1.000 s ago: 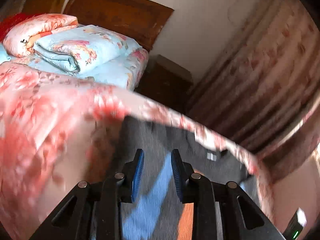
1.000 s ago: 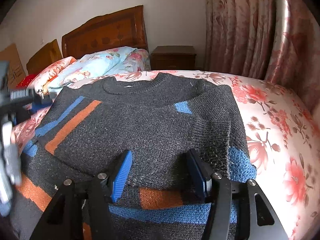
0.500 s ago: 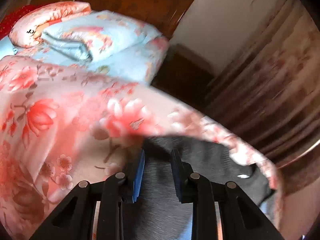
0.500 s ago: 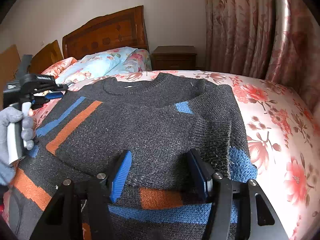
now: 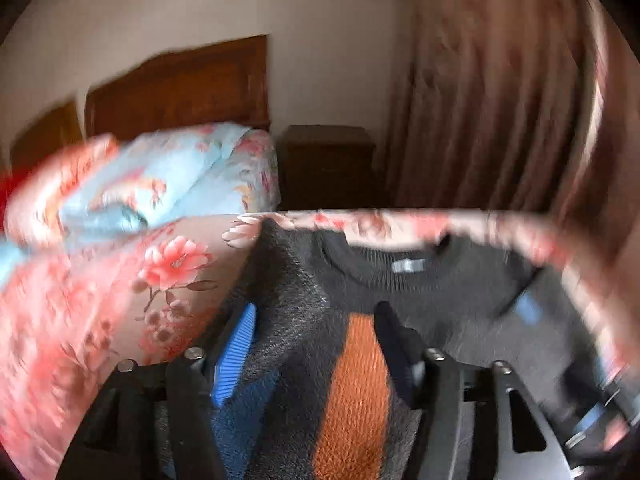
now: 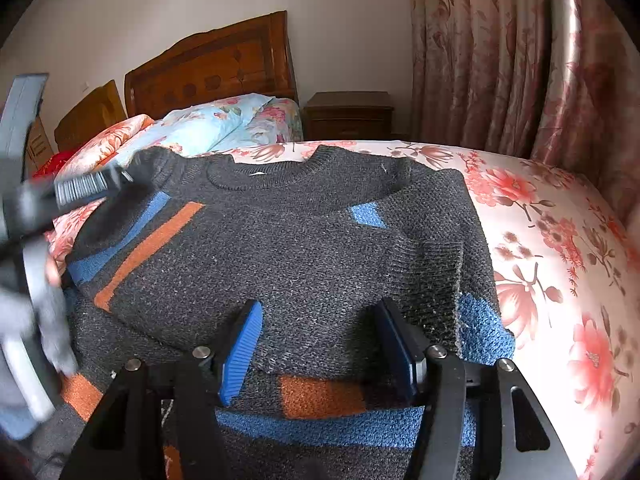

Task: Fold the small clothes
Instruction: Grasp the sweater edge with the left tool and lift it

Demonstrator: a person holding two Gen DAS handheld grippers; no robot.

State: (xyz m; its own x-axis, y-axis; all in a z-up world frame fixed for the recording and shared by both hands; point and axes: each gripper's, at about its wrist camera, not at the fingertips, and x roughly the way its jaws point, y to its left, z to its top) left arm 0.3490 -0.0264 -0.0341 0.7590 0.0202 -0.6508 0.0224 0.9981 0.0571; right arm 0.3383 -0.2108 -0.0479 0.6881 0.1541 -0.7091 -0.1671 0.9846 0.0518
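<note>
The dark knit sweater [image 6: 280,248], striped in blue and orange, lies flat on the floral bed cover [image 6: 560,240], directly ahead of and beneath both sets of tongs. Its sleeves are folded across the body.

The right tongs [image 6: 320,344] stand open above the lower part of the sweater; both pads are clear of the knit.

The left tongs [image 5: 316,344] have just been opening. Their jaws stand wide with the folded sleeve lying between them, the pads not pressing it. This view is motion-blurred. In the right wrist view the left tongs appear at the far left, over the sweater's shoulder, held by a gloved hand [image 6: 24,320].

Beyond the tongs: folded quilts [image 6: 208,124], a wooden headboard [image 6: 216,68], a dark nightstand [image 6: 348,116] and a floral curtain [image 6: 500,52]. Nothing lies on the sweater.
</note>
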